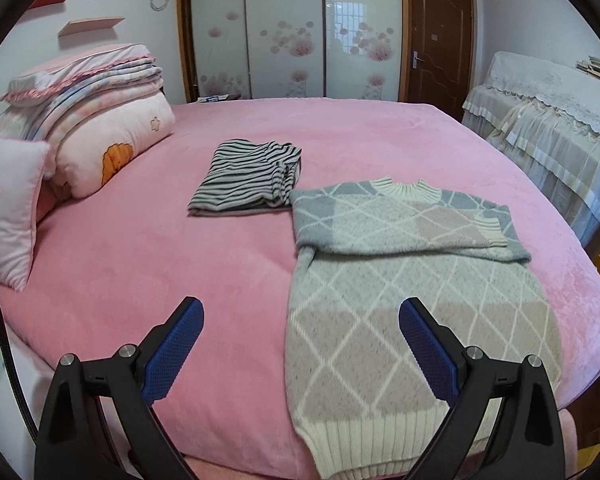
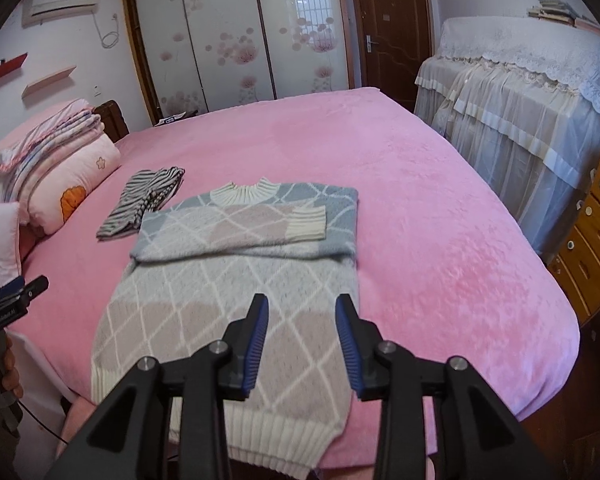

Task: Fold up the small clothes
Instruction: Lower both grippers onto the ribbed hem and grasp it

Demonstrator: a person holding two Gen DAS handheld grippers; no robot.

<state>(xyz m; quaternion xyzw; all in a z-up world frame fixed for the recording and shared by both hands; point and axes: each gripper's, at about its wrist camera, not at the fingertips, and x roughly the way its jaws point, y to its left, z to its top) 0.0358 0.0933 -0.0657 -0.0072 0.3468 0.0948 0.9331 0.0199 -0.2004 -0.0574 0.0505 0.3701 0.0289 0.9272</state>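
Fuzzy knit sweater in grey, pale pink and blue diamond pattern with cream ribbed collar, cuffs and hem (image 1: 412, 280): flat on the near half of the bed, hem toward the near edge, collar pointing away. Both sleeves folded in across the chest, one cream cuff uppermost near the sweater's right side. Body below the sleeves unfolded, full length. Judged roughly halfway: sleeves done, hem-to-collar fold left, perhaps a final tidy.

Black-and-white striped small garment (image 1: 246, 176): already folded into a compact packet, lying just beyond the sweater's far left shoulder, touching or nearly touching it. Counted as finished.

Left gripper (image 1: 300, 320): blue-padded fingers spread wide, holding nothing, hovering above the sweater's left edge near the hem.

Right gripper (image 2: 302, 316): blue-padded fingers parted, narrower gap than the left, empty, over the lower right part of the sweater body. Contact with the knit not apparent.

Pink plush bed cover (image 2: 440, 240) under everything. Stack of folded pink bedding and pillows (image 1: 100, 120) at far left. Sliding floral wardrobe doors (image 1: 296, 28) beyond the bed.
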